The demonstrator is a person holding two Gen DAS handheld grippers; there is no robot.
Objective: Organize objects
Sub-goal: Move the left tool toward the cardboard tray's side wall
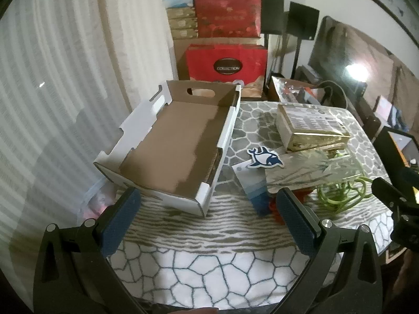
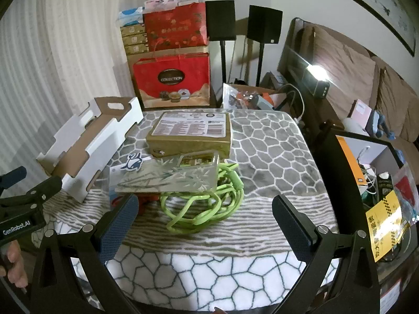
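An empty tray sits at ten o'clock on the bench. At twelve lies a gold box, a green cord before it. Left tool and right tool hover released, grasping nothing.
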